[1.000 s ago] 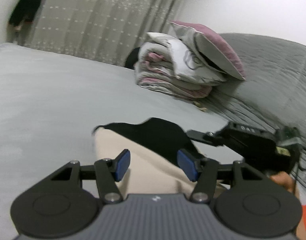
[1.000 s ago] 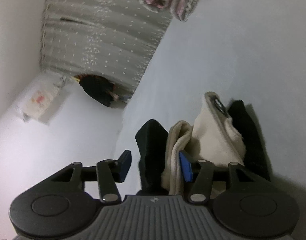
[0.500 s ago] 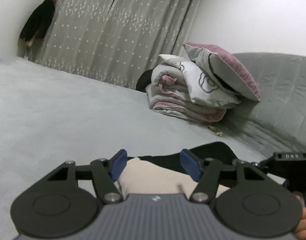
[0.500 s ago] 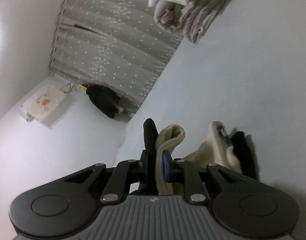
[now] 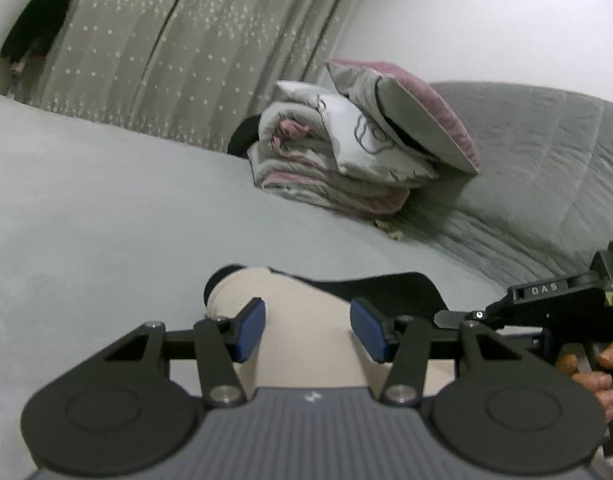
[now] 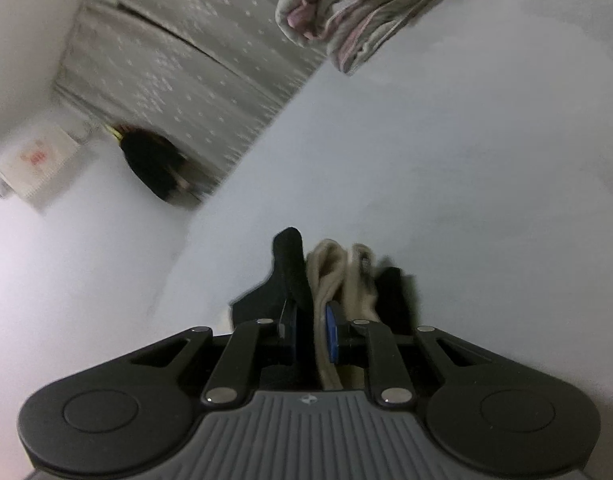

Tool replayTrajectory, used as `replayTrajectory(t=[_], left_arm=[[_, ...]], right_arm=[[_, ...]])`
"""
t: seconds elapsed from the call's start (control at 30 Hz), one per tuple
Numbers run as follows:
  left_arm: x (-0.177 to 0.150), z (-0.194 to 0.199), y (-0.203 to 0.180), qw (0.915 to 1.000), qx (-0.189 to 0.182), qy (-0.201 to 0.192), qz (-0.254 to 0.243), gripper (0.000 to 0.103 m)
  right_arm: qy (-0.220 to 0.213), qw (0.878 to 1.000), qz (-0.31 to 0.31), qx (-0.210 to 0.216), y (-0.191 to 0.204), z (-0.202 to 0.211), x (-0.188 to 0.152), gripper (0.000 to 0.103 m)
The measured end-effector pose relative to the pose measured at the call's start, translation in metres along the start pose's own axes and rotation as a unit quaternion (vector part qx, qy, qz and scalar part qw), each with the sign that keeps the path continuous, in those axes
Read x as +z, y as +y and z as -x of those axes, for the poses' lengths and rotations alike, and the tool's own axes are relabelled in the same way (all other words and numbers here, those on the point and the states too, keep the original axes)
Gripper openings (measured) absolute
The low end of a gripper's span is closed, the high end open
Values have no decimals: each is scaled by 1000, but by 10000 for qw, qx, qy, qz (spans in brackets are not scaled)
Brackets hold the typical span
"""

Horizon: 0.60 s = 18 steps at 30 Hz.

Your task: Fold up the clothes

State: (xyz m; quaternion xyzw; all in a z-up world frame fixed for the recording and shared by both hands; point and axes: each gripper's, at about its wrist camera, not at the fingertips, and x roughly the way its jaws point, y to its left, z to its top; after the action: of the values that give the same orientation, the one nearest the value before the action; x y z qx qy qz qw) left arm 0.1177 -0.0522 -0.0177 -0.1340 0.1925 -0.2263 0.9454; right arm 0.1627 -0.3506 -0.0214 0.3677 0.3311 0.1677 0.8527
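Two grippers work one cream-and-black garment (image 5: 306, 332) on the bed (image 5: 106, 220). Right gripper (image 6: 310, 332) is clamped on a bunched edge; left gripper (image 5: 308, 330) is closing, cloth between unpressed pads. Step: securing second hold. Next, probably lift and spread it.

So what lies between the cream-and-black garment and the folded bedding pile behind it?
Only bare grey bed surface separates the garment from the bedding pile, as the left wrist view shows most clearly.

Garment (image 5: 306, 320) on bed (image 5: 106, 220), bedding pile (image 5: 346, 160) behind.
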Motion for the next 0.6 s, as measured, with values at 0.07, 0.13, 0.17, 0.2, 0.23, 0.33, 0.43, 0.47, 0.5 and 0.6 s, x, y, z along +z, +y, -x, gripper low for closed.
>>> replayTrajectory(t=[0.07,0.13,0.17,0.2,0.23,0.33,0.43,0.47,0.5,0.6], left_arm=[[-1,-2,0,10000,-11,67,-2,48],[-1,-2,1,10000,-1,95,9,48],[-1,-2,1,9999,6,104,16,49],[-1,-1,2,10000,14,94,23,49],[0,0,2,10000,24,66,30,49],[4,5,3,9999,118,-110,47,48],[13,6,2,9990,347,-277,95,42],[16,5,2,9987,395,-288,129,41],[18,3,1,9987,401,-264,164,40],[20,-1,-5,9992,347,-148,95,39]], right_arm=[[44,9999,118,-105,1,2,1,16],[54,9996,263,-132,4,3,1,16],[50,9993,355,-145,5,5,0,17],[-5,9988,451,-185,7,8,0,19],[-118,9982,536,-257,9,12,0,20],[-698,9939,777,-343,18,28,-2,31],[-1374,9845,1051,-306,29,44,-7,32],[-1528,9797,1253,-337,36,43,-12,32],[-1636,9746,1480,-396,44,40,-18,32],[-1779,9585,2131,-650,66,23,-36,32]])
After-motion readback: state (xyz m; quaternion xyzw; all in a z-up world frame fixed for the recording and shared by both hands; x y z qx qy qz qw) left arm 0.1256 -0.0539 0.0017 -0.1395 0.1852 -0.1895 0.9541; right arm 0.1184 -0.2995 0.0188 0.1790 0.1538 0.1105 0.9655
